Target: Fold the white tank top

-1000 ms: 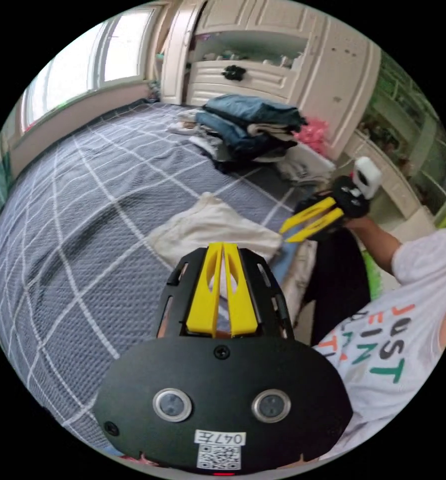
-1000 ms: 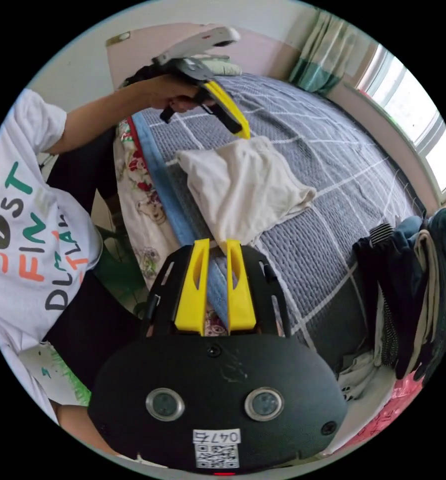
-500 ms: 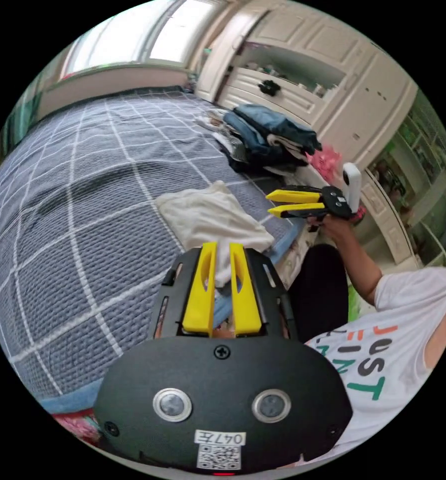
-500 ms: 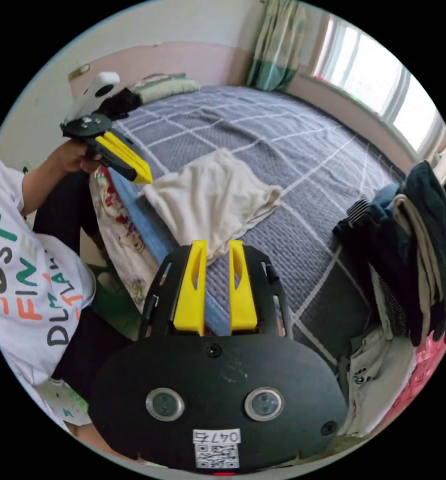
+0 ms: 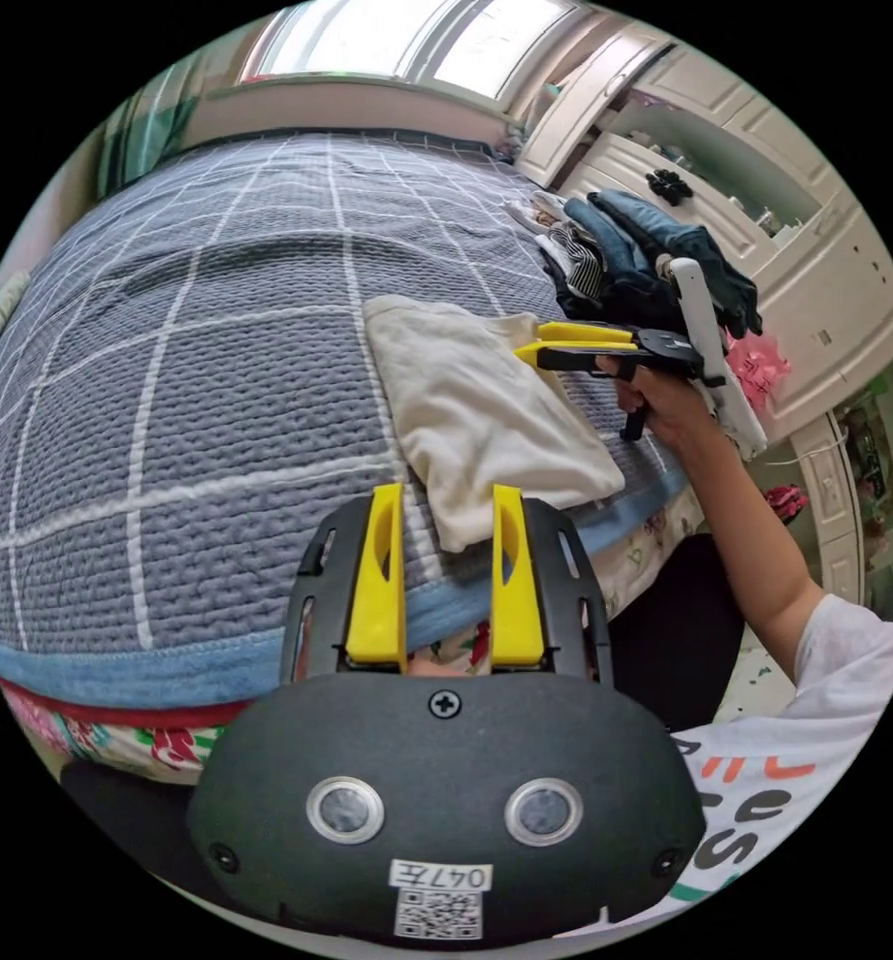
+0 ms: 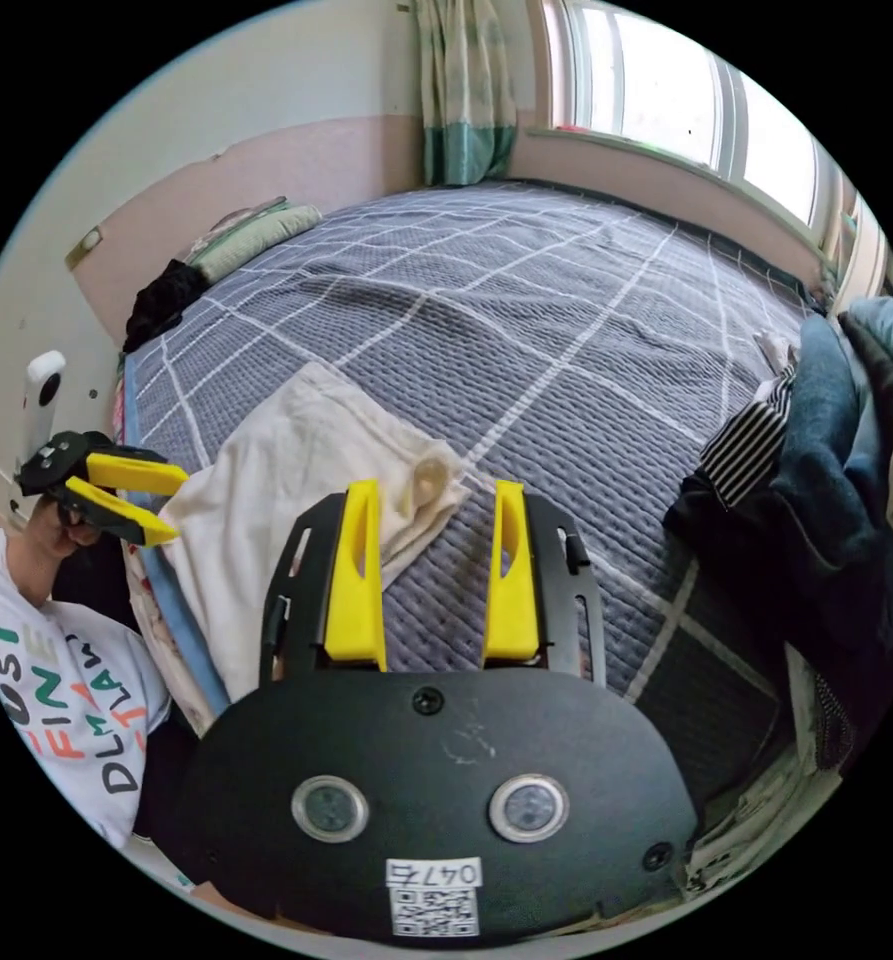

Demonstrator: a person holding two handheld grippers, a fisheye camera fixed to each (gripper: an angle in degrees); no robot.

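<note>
Two grippers hang open and hold nothing. Left gripper (image 5: 447, 495) waits at the near end of the white tank top (image 5: 476, 420); right gripper (image 6: 434, 492) waits at the other. It lies folded small near the bed (image 5: 196, 420) edge, so I think little is left.

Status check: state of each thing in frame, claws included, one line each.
White tank top: folded, lying flat near the bed edge, not gripped.
Left claw: open, empty, just short of the top's near corner.
Right claw: open, empty, over the top's corner.
Bed cover: spread, lightly wrinkled.
Pile of clothes: heaped, unfolded, at the bed's side.
</note>
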